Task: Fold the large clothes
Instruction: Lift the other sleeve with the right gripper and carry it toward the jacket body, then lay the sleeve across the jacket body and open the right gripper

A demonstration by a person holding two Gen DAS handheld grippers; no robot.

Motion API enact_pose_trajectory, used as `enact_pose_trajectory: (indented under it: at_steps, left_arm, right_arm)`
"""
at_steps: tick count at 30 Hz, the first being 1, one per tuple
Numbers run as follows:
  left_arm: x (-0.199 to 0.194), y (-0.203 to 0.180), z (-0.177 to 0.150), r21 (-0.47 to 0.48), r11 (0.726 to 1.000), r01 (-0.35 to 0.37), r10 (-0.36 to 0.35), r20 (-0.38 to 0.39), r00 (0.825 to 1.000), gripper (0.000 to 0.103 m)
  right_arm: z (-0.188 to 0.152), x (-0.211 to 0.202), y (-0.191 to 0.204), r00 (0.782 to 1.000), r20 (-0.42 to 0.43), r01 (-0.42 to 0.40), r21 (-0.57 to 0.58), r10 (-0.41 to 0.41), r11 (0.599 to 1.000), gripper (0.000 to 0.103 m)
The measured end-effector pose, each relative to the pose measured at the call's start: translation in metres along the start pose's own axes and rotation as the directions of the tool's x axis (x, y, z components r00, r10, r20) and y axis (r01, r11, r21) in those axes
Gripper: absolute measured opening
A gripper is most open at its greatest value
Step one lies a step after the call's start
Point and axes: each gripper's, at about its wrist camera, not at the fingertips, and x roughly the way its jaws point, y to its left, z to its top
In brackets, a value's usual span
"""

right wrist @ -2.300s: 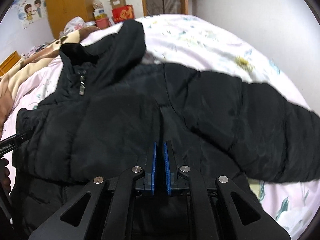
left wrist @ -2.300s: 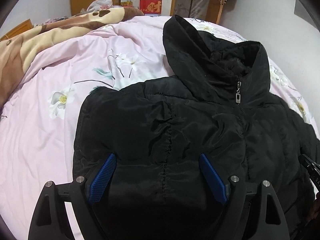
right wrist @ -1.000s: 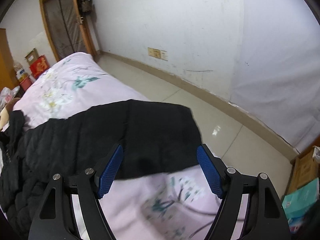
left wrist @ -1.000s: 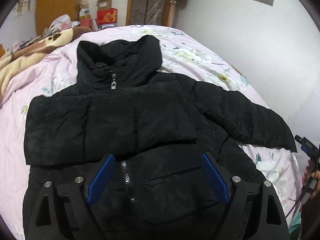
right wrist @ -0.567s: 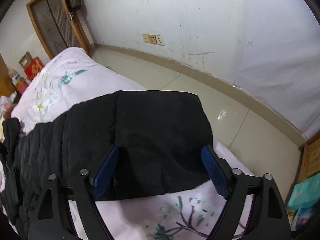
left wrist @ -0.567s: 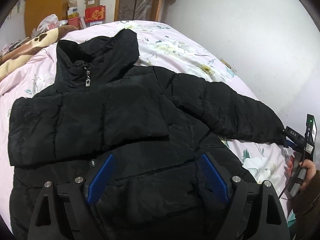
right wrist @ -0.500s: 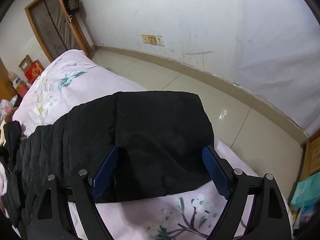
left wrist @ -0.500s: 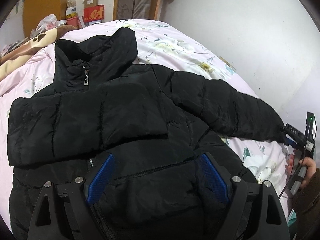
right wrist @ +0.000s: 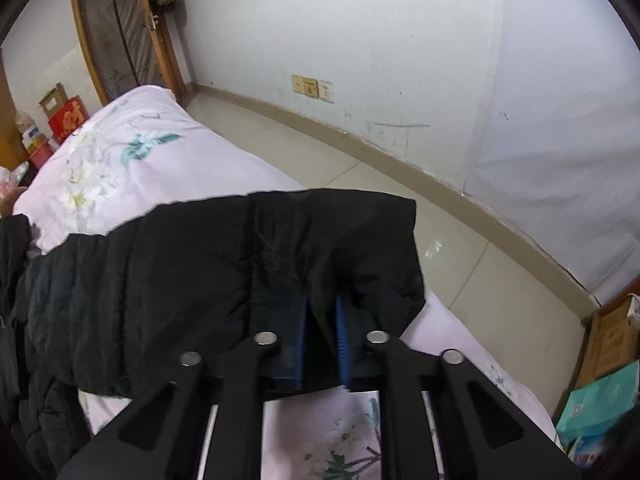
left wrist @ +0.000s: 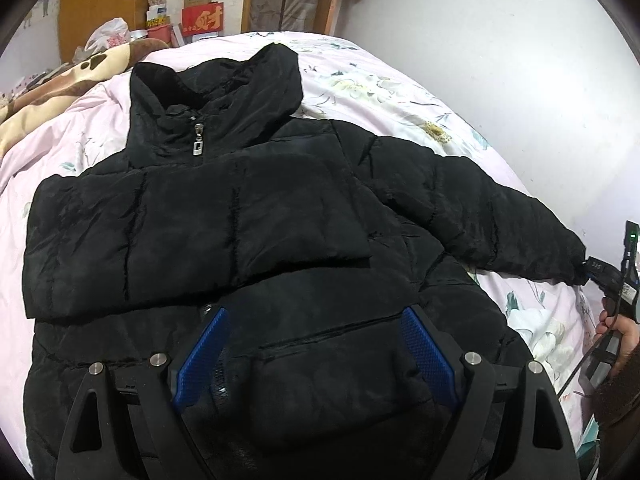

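Observation:
A black puffer jacket lies front up on the pink flowered bed. Its one sleeve is folded across the chest; the other sleeve stretches out to the right. My left gripper is open, its blue pads wide apart over the jacket's lower front, holding nothing. My right gripper is shut on the cuff of the outstretched sleeve at the bed's right edge; it also shows in the left wrist view, at the sleeve end.
A brown patterned blanket lies at the bed's far left. Boxes, a wardrobe and a door stand behind the bed. A tiled floor and white wall run along the bed's right side. A teal box sits by the bed corner.
My right gripper has closed from wide open onto the sleeve cuff. My left gripper has stayed open and has shifted a little over the jacket's lower front.

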Motion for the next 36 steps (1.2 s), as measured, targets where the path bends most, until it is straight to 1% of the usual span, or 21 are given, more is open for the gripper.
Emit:
enact_pose_trajectory:
  at_steps: [4, 7, 9, 12, 15, 20, 24, 26, 28, 32, 33, 36]
  left_arm:
    - [-0.006, 0.008, 0.0, -0.008, 1.0, -0.021, 0.022, 0.013, 1.0, 0.087]
    - [-0.013, 0.016, 0.002, -0.025, 0.999, -0.02, 0.02, 0.024, 0.999, 0.087]
    - [-0.017, 0.02, 0.003, -0.029, 0.999, -0.026, 0.027, 0.028, 0.999, 0.088]
    - [-0.024, 0.028, 0.004, -0.043, 0.999, -0.03, 0.031, 0.03, 0.999, 0.088]
    - [-0.028, 0.034, 0.003, -0.051, 0.998, -0.035, 0.036, 0.027, 0.999, 0.088]
    - [-0.04, 0.05, 0.0, -0.084, 0.996, -0.029, 0.032, 0.04, 0.999, 0.088]
    - [-0.048, 0.065, -0.001, -0.103, 0.994, -0.048, 0.053, 0.042, 0.998, 0.088]
    - [-0.051, 0.072, -0.001, -0.111, 0.992, -0.057, 0.062, 0.041, 0.997, 0.088]
    - [-0.055, 0.079, -0.002, -0.114, 0.991, -0.065, 0.071, 0.044, 0.996, 0.088]
    - [-0.063, 0.093, -0.004, -0.117, 0.989, -0.087, 0.094, 0.055, 0.994, 0.088]
    - [-0.065, 0.097, -0.005, -0.113, 0.989, -0.091, 0.098, 0.059, 0.993, 0.088]
    - [-0.067, 0.108, -0.008, -0.117, 0.989, -0.09, 0.097, 0.056, 0.994, 0.088]
  right_arm:
    - [0.006, -0.023, 0.008, 0.998, 0.06, -0.029, -0.005, 0.029, 1.0, 0.009]
    - [0.013, -0.046, 0.023, 0.992, 0.111, -0.06, -0.046, 0.065, 0.997, 0.009]
    - [0.017, -0.062, 0.035, 0.985, 0.141, -0.093, -0.072, 0.102, 0.993, 0.009]
    - [0.021, -0.079, 0.053, 0.975, 0.174, -0.119, -0.119, 0.139, 0.986, 0.009]
    - [0.021, -0.097, 0.075, 0.963, 0.193, -0.157, -0.162, 0.187, 0.974, 0.009]
    - [0.017, -0.113, 0.11, 0.95, 0.197, -0.197, -0.233, 0.244, 0.952, 0.008]
    - [0.004, -0.127, 0.145, 0.941, 0.197, -0.205, -0.311, 0.274, 0.928, 0.008]
    - [-0.002, -0.134, 0.167, 0.938, 0.199, -0.199, -0.361, 0.284, 0.911, 0.008]
    - [-0.008, -0.142, 0.19, 0.93, 0.197, -0.212, -0.402, 0.31, 0.891, 0.008]
    - [-0.025, -0.148, 0.239, 0.93, 0.171, -0.207, -0.491, 0.326, 0.846, 0.008]
    - [-0.032, -0.148, 0.254, 0.93, 0.159, -0.21, -0.512, 0.332, 0.833, 0.008]
    - [-0.048, -0.147, 0.277, 0.924, 0.125, -0.243, -0.539, 0.362, 0.806, 0.008]
